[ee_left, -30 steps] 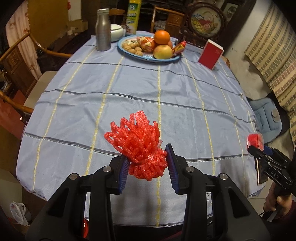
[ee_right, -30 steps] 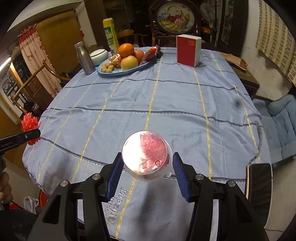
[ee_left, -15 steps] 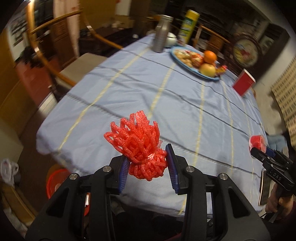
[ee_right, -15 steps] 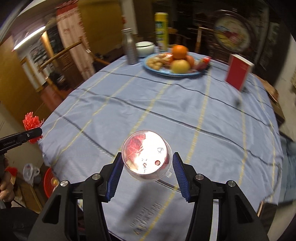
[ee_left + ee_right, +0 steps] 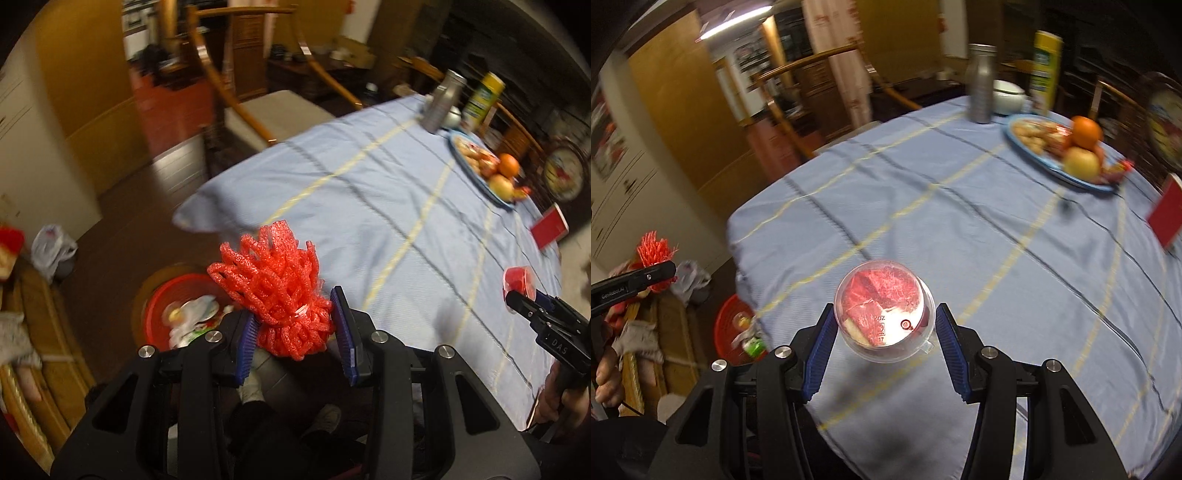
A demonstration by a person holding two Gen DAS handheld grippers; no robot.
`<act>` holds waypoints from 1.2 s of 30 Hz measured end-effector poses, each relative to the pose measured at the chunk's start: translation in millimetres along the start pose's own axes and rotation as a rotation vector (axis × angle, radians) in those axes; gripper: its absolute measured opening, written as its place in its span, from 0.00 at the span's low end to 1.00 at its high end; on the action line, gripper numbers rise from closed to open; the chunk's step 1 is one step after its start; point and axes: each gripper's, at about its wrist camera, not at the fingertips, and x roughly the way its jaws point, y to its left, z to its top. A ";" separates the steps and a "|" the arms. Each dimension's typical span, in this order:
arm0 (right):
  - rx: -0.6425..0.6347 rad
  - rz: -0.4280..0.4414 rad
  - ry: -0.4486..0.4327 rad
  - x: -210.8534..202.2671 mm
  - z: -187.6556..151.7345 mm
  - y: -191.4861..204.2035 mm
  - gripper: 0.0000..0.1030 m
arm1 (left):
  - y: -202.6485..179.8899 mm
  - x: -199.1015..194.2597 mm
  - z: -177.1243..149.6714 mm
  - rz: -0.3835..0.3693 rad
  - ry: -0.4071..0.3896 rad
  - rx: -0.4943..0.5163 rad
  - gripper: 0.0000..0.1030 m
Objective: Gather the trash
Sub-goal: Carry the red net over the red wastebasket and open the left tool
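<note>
- Swung leftward off the desk [image 5: 369,206] since a second ago: both views turned from the fruit plate toward the near-left desk edge and the floor beyond it.
- Nearest, left hand-held gripper [image 5: 295,325] clenched on the red foam fruit net [image 5: 273,284], carried past the near-left edge, loose end fanning up and away from the pads.
- Right hand-held gripper [image 5: 886,328] clamped around the clear plastic cup [image 5: 882,314], base facing the camera, red scraps inside, held over the near part of the desk.
- Just beyond and below, red trash basket [image 5: 159,314] on the floor, off the near-left desk corner, already holding wrappers.
- Deciding relation: basket down and slightly left of the net; left hand clearly nearer, right one needing to cross the corner.
- Farther off, fruit plate [image 5: 1060,147] and metal bottle [image 5: 979,85] at the far edge.
</note>
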 end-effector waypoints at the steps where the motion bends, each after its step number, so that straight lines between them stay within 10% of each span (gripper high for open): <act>1: -0.021 0.015 0.007 4.1 2.6 8.1 0.52 | 6.8 -1.4 -3.3 0.010 0.000 -0.016 0.38; 15: -0.183 0.075 0.033 19.0 27.6 81.8 0.52 | 139.9 8.0 -35.8 0.110 0.065 -0.310 0.38; 36: -0.035 -0.162 0.067 -4.1 7.5 32.3 0.52 | 159.3 182.3 -50.9 0.033 0.412 -0.241 0.48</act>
